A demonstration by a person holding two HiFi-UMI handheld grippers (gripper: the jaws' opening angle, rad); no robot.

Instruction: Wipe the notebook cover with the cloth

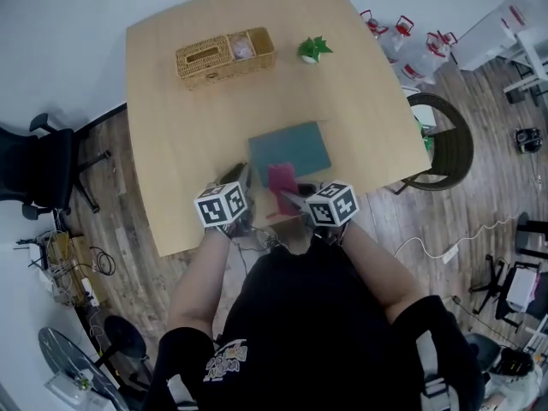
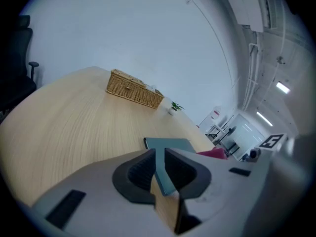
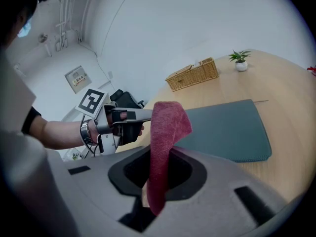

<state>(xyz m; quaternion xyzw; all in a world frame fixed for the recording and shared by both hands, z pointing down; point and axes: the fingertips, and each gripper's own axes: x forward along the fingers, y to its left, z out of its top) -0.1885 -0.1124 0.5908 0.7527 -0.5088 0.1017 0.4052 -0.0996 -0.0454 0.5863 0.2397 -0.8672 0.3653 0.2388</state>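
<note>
Head view, with both gripper views. A person stands at the near edge of a pale wooden table [image 1: 171, 144], one pair of tongs in each hand.

**Notebook** [image 1: 291, 148]: grey-green cover, closed, lying flat on the table near the person's edge, just beyond both tongs.

**Cloth** [image 1: 281, 178]: dark red, pinched in the right tongs [image 1: 289, 199]. In the right gripper view the cloth [image 3: 165, 132] runs up between the two pads and folds over above them. The notebook [image 3: 227, 130] lies behind it. From above, the cloth overlaps the notebook's near edge. Whether it touches the cover cannot be told.

**Left tongs** [image 1: 244, 178]: beside the notebook's near left corner. In the left gripper view these tongs [image 2: 159, 164] stand nearly together with a narrow slit between the pads. Nothing is gripped. The notebook's [image 2: 170, 143] edge and bare table show through the slit.

**Far side of the table:** a wicker basket [image 1: 224, 56] and, to its right, a small potted plant [image 1: 312, 50], both well apart from the notebook.
</note>
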